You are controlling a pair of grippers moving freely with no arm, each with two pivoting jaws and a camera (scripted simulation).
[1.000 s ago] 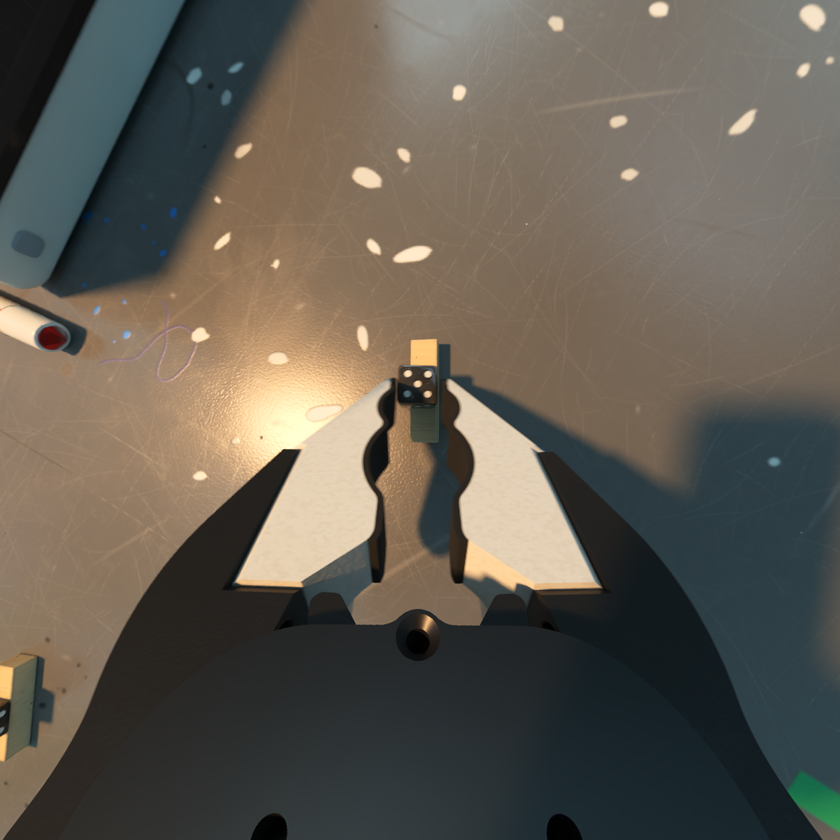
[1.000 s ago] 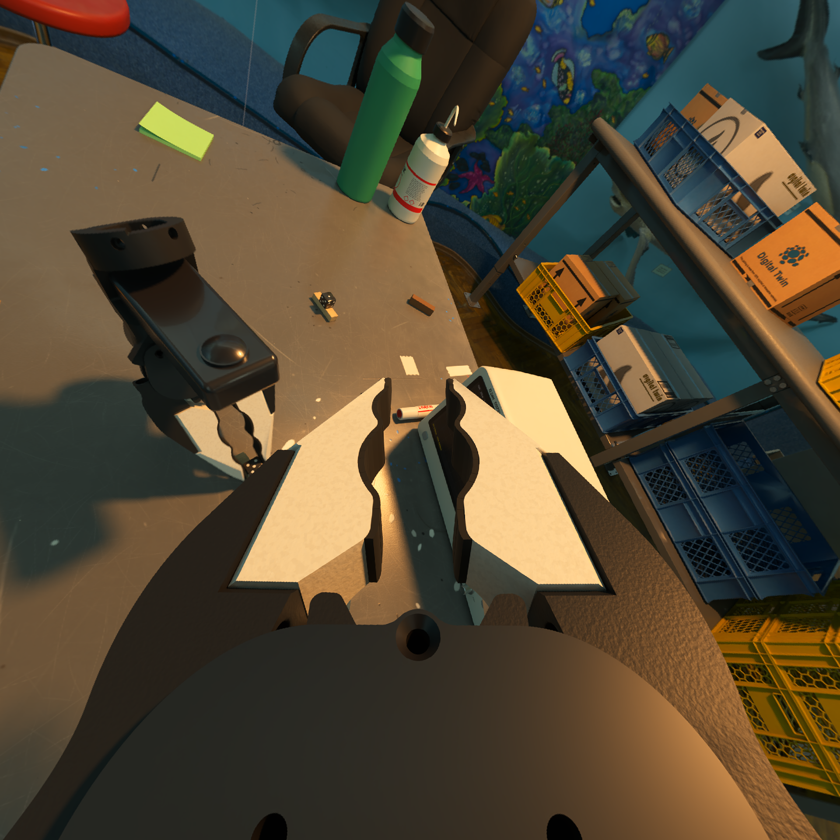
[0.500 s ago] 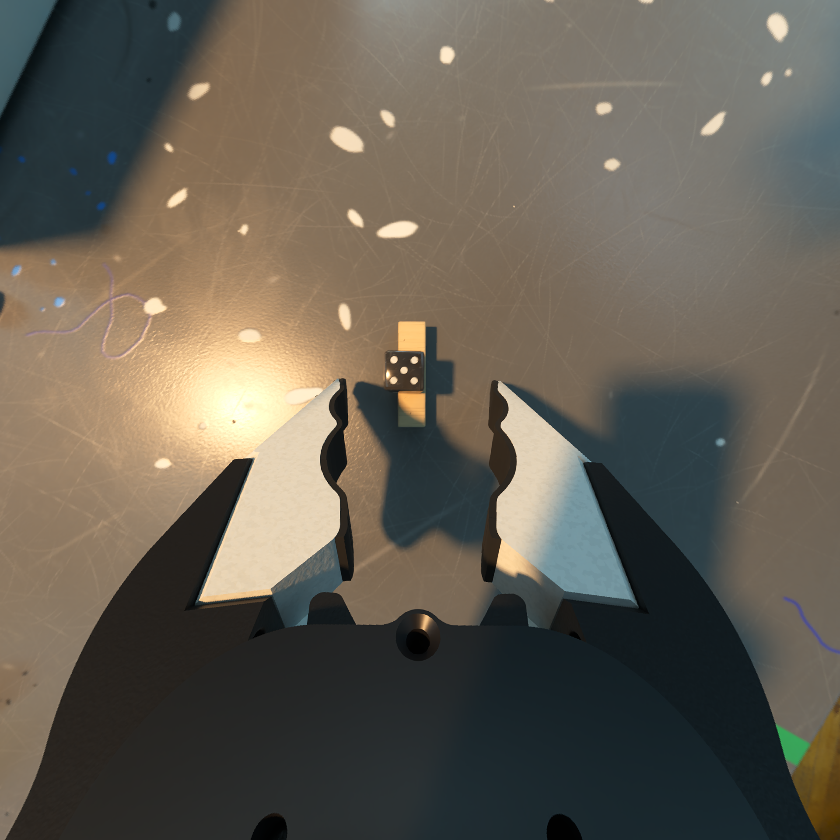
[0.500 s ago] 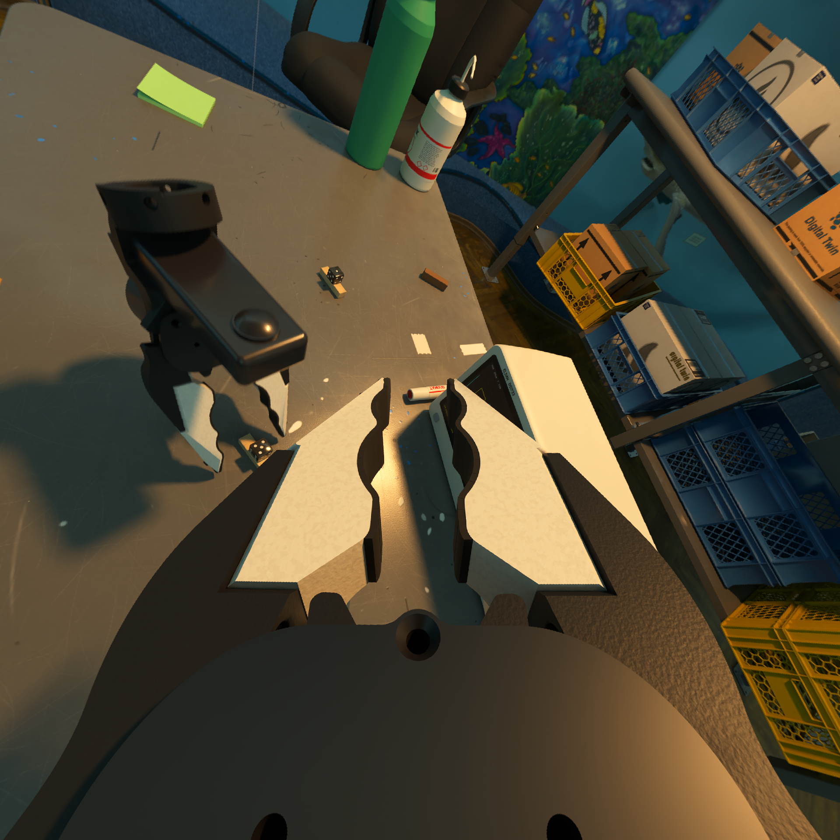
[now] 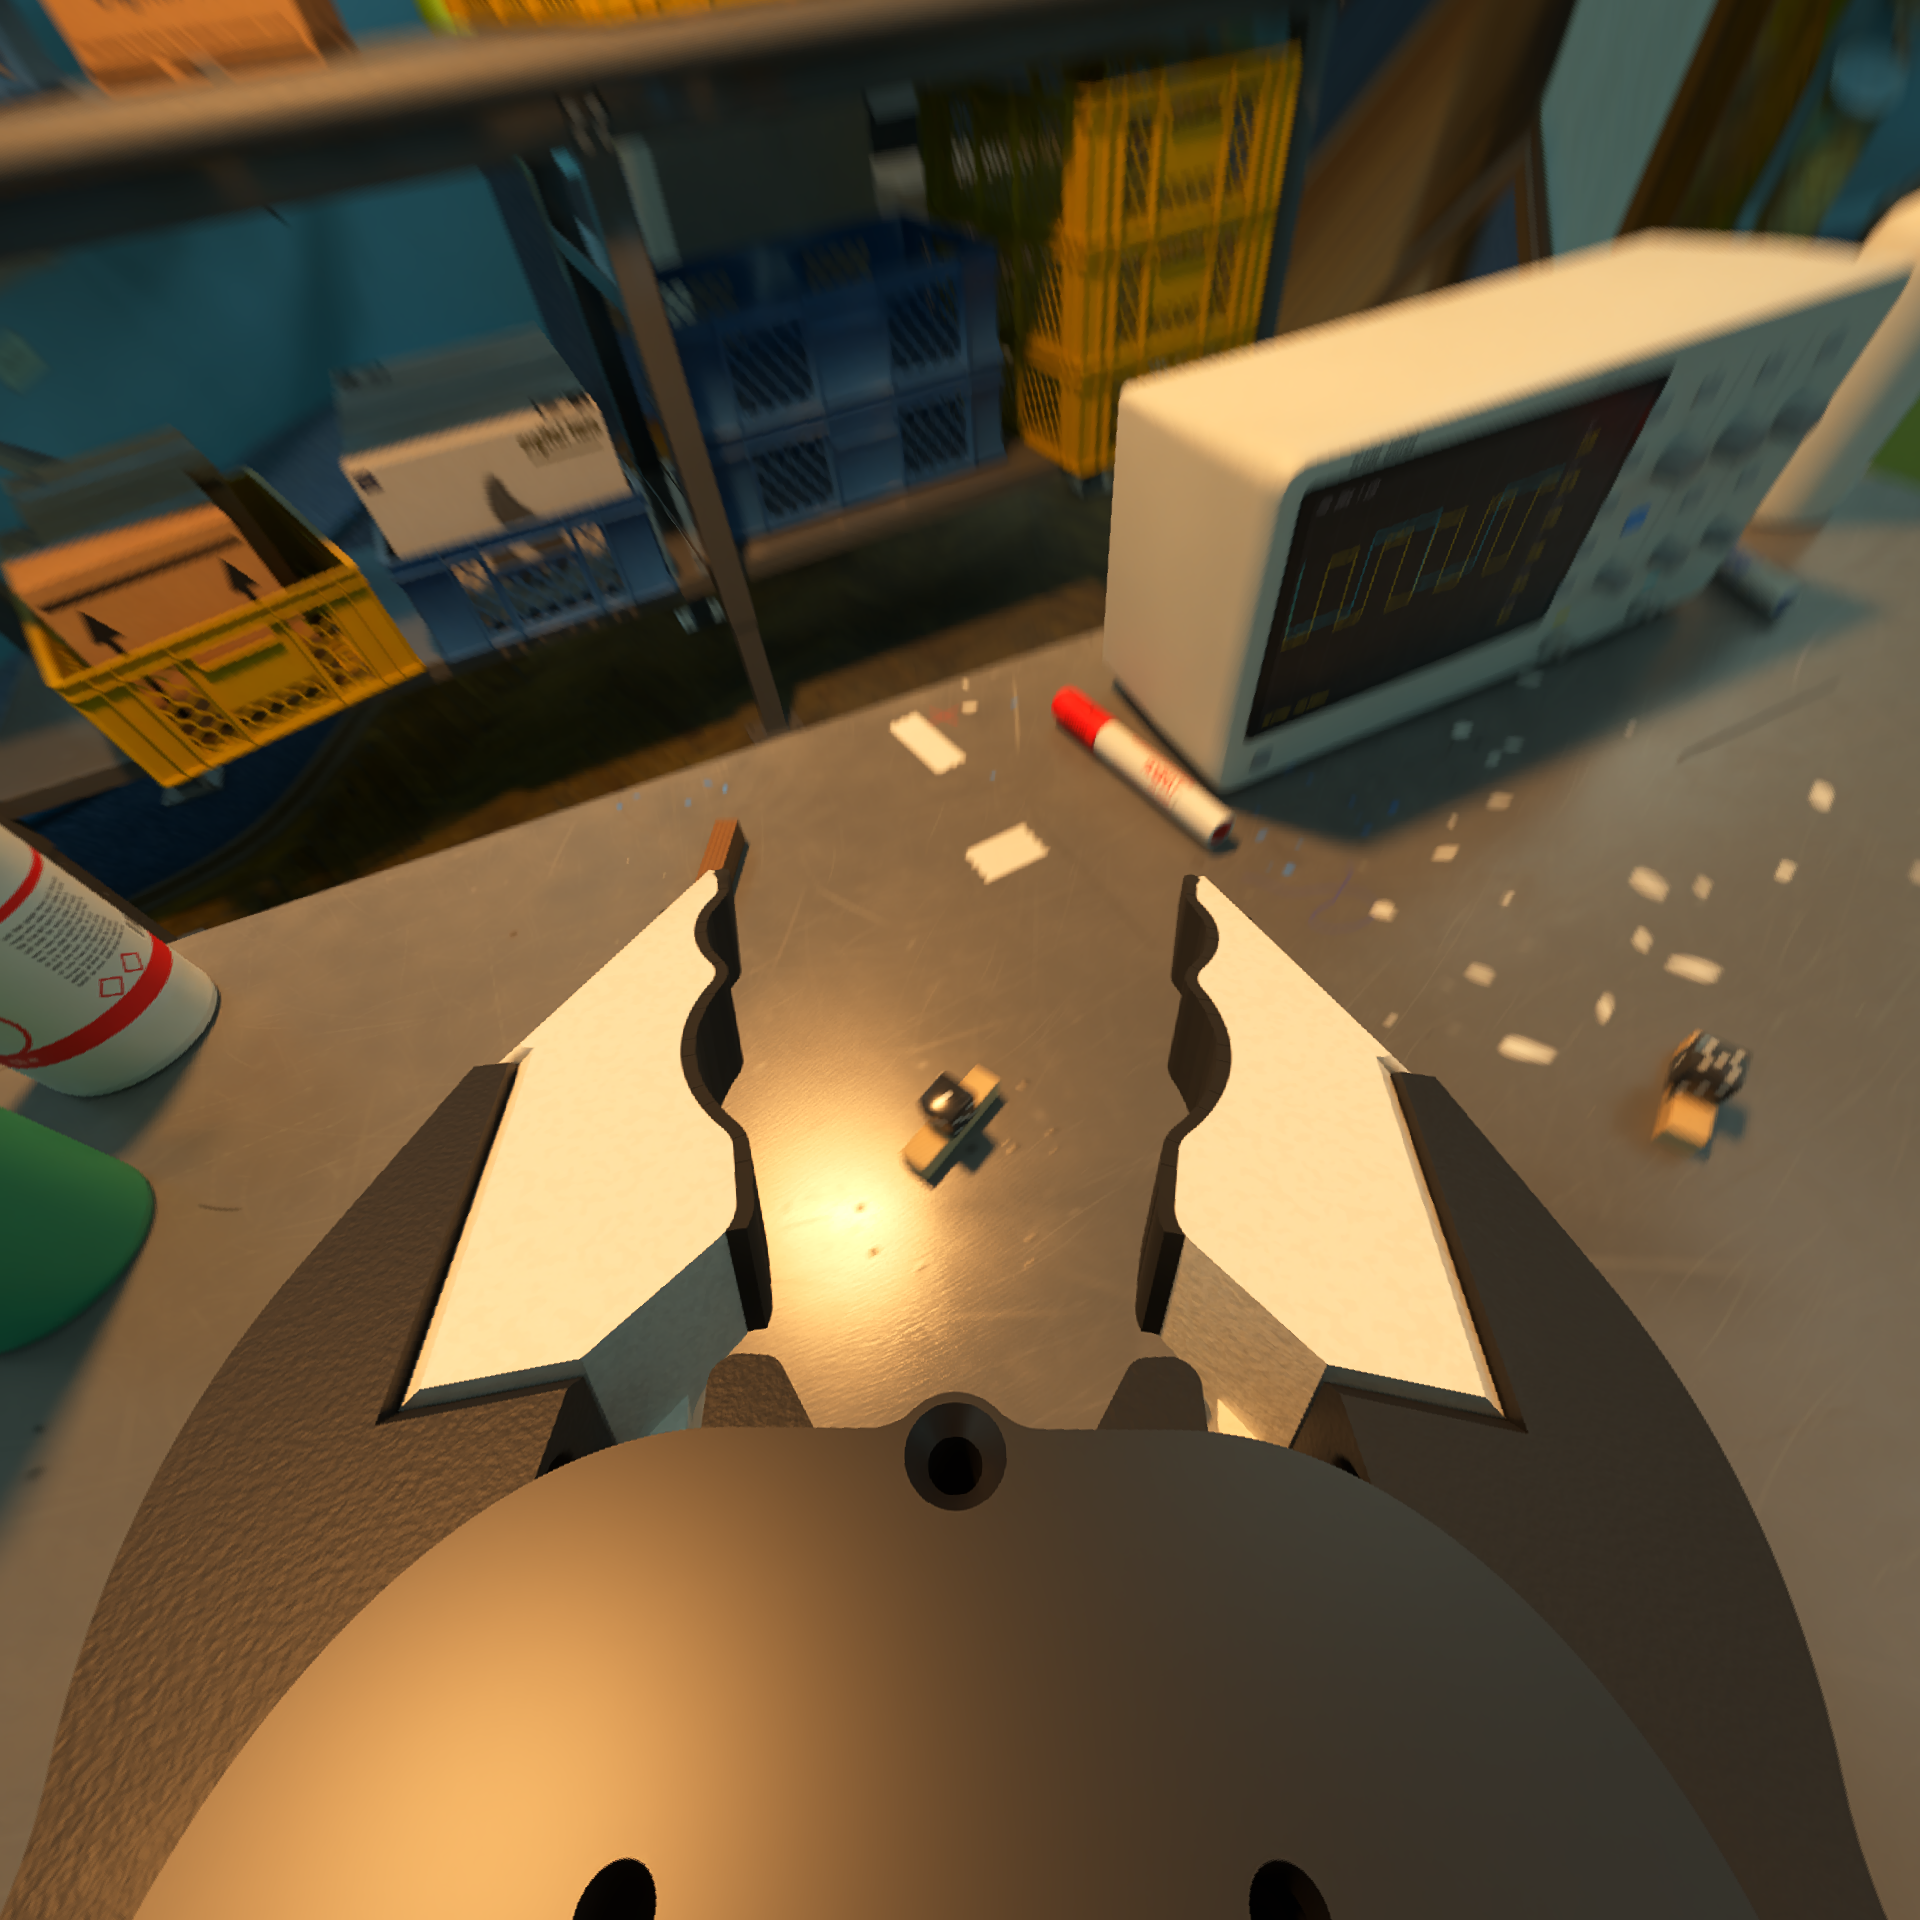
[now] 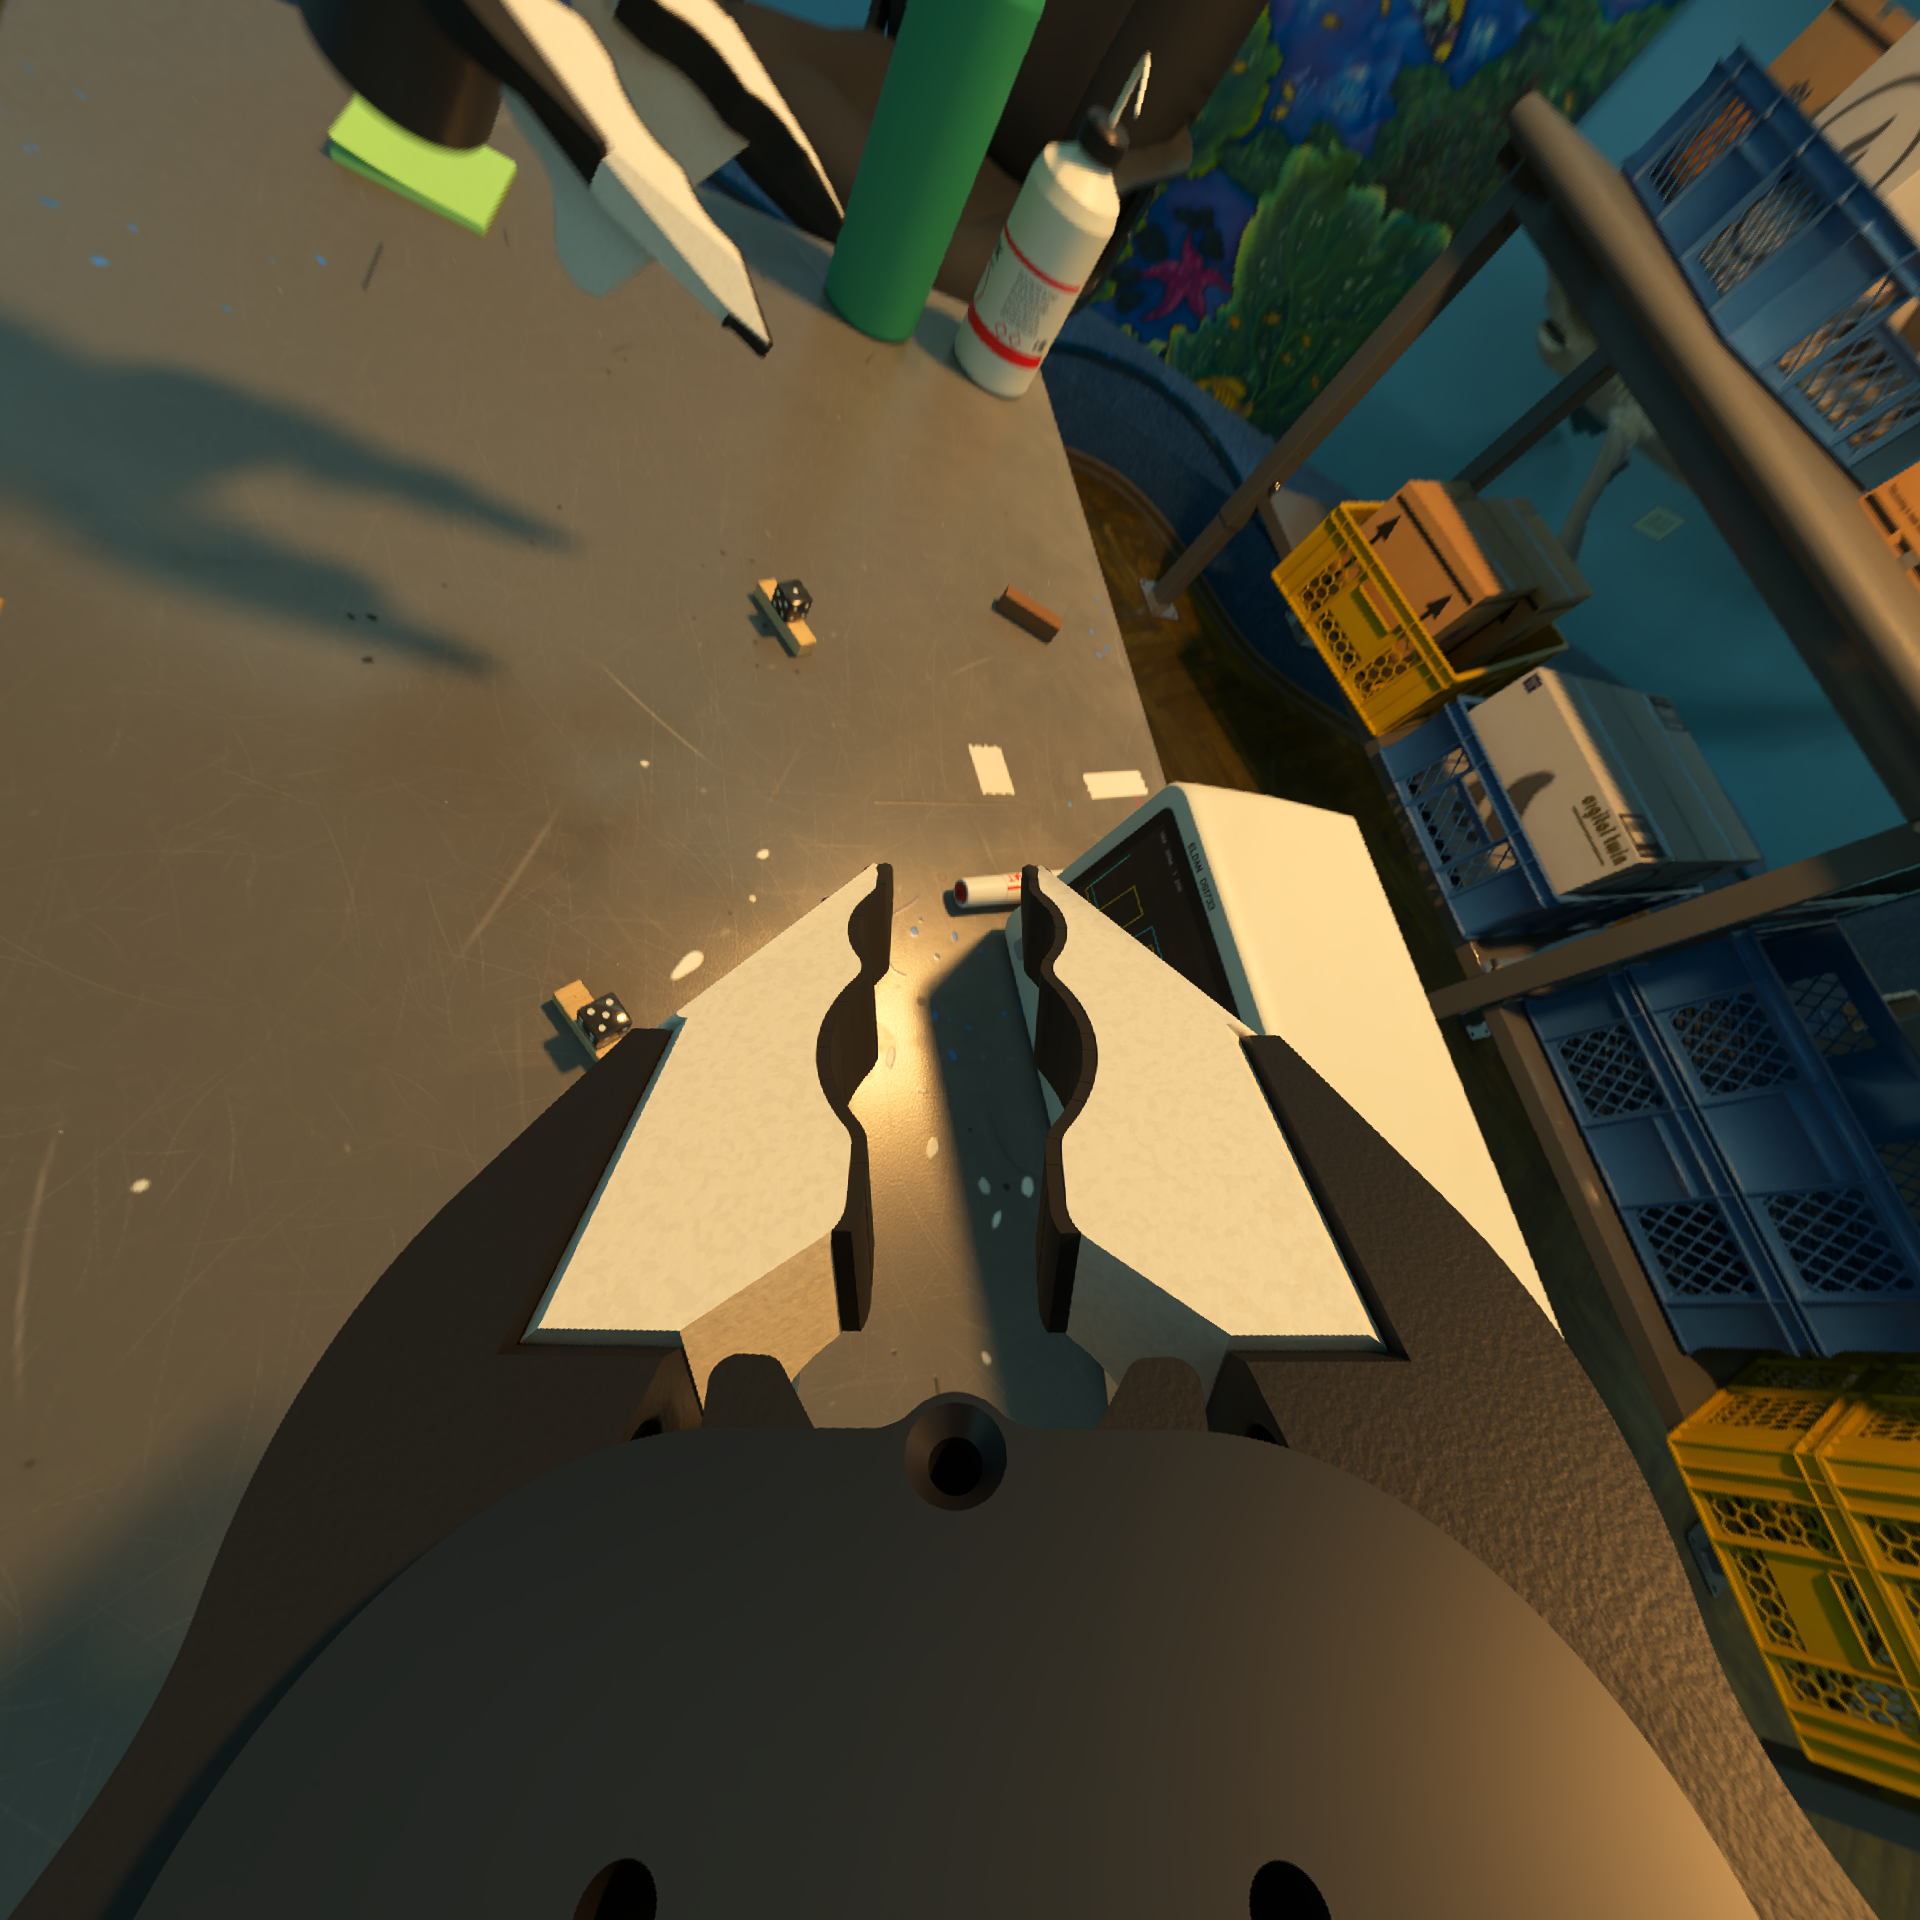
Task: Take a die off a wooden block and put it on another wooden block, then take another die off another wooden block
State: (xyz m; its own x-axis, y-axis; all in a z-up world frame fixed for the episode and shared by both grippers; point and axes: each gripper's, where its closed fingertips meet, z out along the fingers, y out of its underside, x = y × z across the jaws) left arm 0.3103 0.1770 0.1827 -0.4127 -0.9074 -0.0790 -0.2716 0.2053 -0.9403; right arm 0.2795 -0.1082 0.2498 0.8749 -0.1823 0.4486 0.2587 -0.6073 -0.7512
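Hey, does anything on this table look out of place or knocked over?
Nothing looks knocked over. Each die sits on its own wooden block. The red marker lies beside the white instrument, and pale flecks dot the table.

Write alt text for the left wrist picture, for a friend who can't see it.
The left gripper, jaws wide open and empty, hovers over a grey table facing a black die on a small wooden block. A second die on a block sits to the right, near a red marker.
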